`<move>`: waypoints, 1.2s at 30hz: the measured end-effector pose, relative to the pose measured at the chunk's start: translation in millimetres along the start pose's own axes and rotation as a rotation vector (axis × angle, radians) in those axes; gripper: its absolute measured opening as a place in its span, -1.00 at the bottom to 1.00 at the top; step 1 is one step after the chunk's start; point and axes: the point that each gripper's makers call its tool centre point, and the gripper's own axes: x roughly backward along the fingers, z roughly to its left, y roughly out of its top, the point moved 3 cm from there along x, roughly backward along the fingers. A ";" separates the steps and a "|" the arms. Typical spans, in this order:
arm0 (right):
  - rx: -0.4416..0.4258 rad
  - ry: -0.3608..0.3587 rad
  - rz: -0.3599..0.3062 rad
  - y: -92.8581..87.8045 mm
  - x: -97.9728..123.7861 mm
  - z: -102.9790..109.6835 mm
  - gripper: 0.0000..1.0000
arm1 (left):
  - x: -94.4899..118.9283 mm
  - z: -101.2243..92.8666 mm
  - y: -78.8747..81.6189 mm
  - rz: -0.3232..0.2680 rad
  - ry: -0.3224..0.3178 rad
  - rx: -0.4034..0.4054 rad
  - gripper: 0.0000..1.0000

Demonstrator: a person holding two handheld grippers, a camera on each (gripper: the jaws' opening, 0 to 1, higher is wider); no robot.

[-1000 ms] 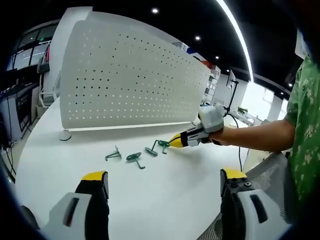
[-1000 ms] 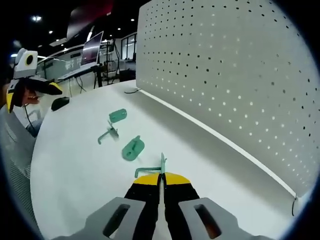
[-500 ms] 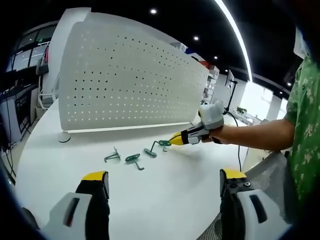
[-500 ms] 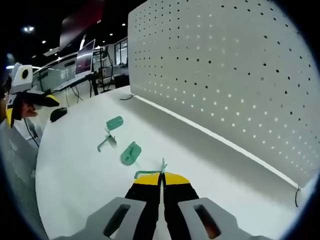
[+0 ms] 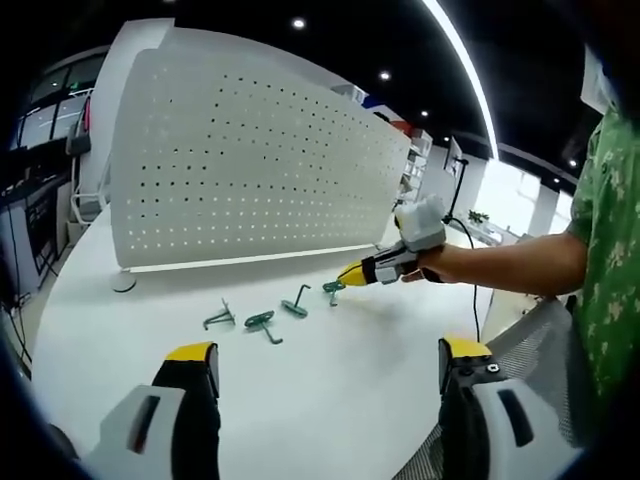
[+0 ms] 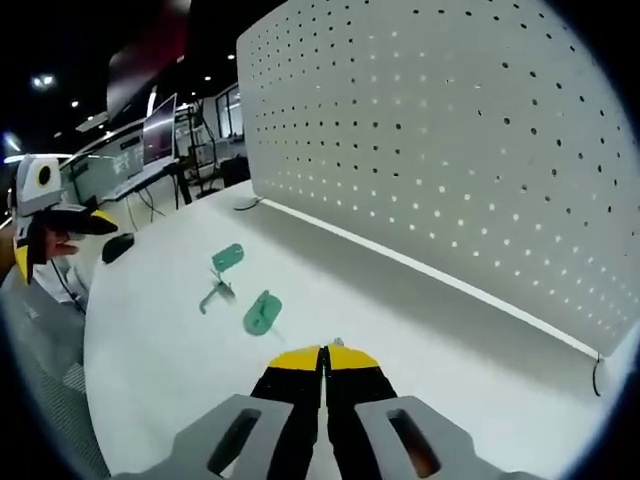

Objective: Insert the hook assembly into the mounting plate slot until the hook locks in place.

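**Hook pinched, lifted toward pegboard**

We see the small green metal hook (image 5: 333, 288) pinched in the right gripper (image 5: 347, 277), held just above the white desk (image 5: 330, 380), presumably for carrying to the white perforated mounting plate (image 5: 250, 170). Three more green hooks (image 5: 260, 320) lie nearby. Our left gripper (image 5: 325, 365) hangs spread, empty. Dim office behind.

Beyond the fingers (image 5: 190, 352), a matt white perforated metal panel (image 5: 250, 170) stands on the smooth white worktop (image 5: 330, 380) beside glossy green hooks (image 5: 262, 322).
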 end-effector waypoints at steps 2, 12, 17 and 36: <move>-0.001 -0.002 0.000 0.9 1.1 -0.2 -1.00 | -0.7 -1.0 -0.4 0.004 -0.003 -0.009 0.85; 0.086 -0.057 -0.003 -0.8 8.4 -9.2 -1.00 | -0.9 -4.0 -0.5 0.008 -0.011 -0.021 0.85; 0.085 -0.071 0.011 -4.8 11.1 -13.6 -0.84 | -1.0 -3.8 -0.8 0.008 -0.011 -0.020 0.84; 0.151 -0.095 0.094 -26.9 9.6 -16.5 -0.86 | -1.7 -3.8 -0.5 0.005 -0.012 -0.015 0.84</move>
